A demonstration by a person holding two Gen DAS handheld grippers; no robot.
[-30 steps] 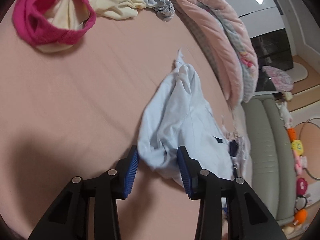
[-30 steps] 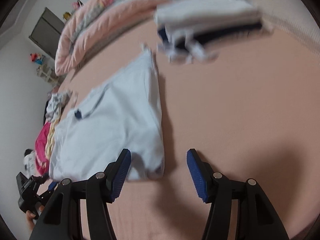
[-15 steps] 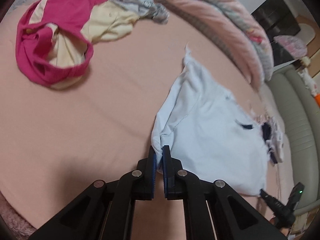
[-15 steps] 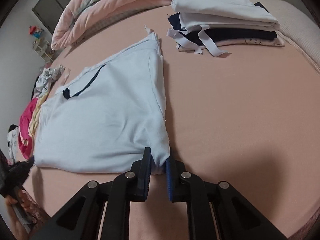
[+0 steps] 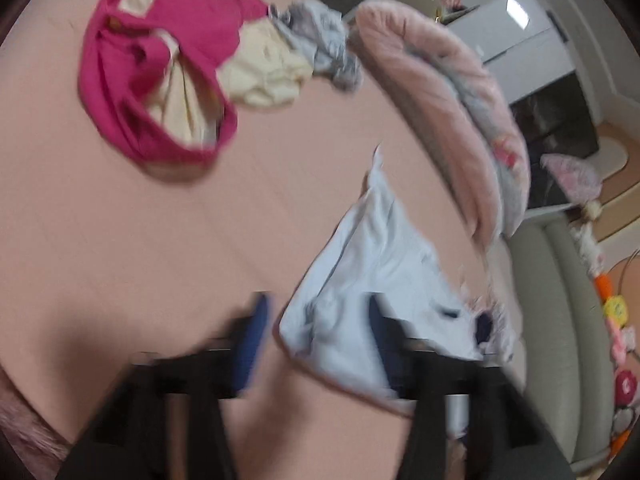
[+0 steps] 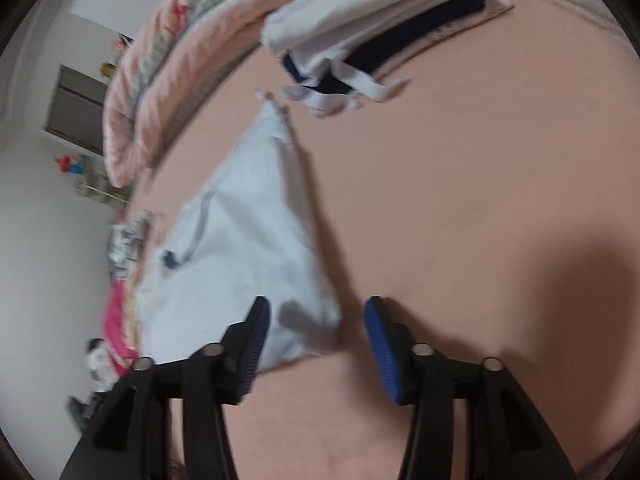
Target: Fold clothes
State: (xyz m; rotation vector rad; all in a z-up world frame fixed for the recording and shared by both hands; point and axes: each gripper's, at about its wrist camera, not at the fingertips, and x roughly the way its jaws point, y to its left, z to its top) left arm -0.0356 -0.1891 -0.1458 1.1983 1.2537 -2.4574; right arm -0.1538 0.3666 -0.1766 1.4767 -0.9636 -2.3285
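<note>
Across both wrist views a smooth, peach-pink bed sheet (image 6: 480, 200) spreads wide and flat. Along its far edge lies a long, puffy quilted comforter (image 5: 448, 120), pale pink with grey and floral panels, rolled into a thick ridge. On the sheet, in the middle, rests the light blue garment (image 6: 248, 240), thin soft cotton folded into a rough triangle that narrows to a point at the far end, with a dark navy trim line on its upper layer. Near that point sits a neat stack of folded clothes (image 6: 380, 28), white and navy layers with loose white straps hanging from it. Farther off lies a rumpled heap of magenta, cream and grey laundry (image 5: 168, 72). Both grippers' blue ribbed fingers are spreading apart: the left gripper (image 5: 316, 336) straddles the garment's near corner without pressing it, and the right gripper (image 6: 316, 336) likewise has the other near corner loose between its fingers.
</note>
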